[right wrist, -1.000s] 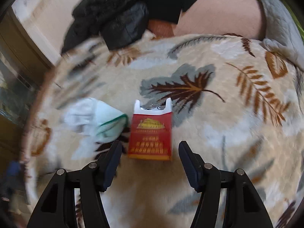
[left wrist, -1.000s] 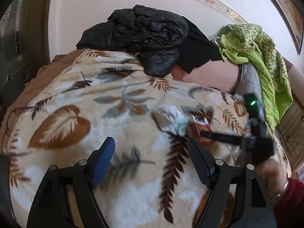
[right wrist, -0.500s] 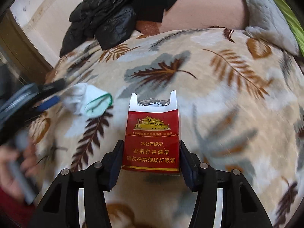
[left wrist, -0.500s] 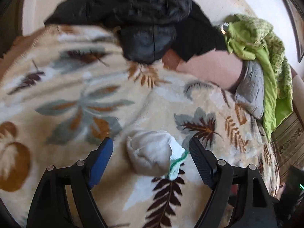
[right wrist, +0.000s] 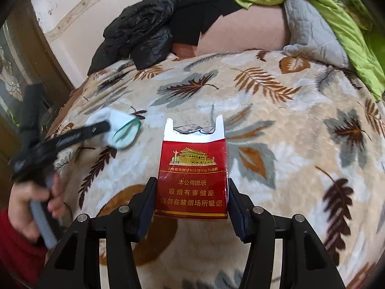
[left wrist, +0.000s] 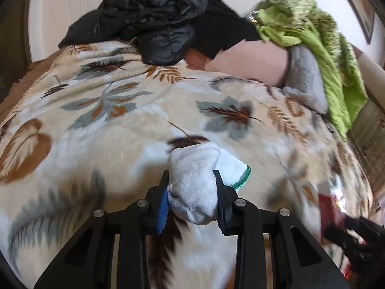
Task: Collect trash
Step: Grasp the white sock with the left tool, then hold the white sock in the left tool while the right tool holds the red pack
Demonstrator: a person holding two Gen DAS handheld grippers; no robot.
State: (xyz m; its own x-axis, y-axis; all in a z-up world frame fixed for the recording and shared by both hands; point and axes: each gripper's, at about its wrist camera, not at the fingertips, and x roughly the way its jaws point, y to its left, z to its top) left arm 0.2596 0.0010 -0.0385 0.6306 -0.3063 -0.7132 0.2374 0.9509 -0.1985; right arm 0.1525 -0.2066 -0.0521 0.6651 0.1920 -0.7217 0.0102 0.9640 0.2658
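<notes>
White glove (left wrist: pixel 197 183) clenched in left gripper (left wrist: pixel 191 190), cigarette pack (right wrist: pixel 191 180) in right gripper (right wrist: pixel 191 197).

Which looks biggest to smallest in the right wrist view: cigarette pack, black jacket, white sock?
1. cigarette pack, though it sits closest to the lens, so its size is inflated.
2. black jacket, far back, likely larger in reality.
3. white sock, smallest.

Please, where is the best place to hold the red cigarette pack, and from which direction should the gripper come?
Grip the red cigarette pack across its two narrow side edges at the lower half, coming from its bottom end along its length. The top is torn open and probably weak, while the lower body looks firm. The right gripper already clamps it this way.
</notes>
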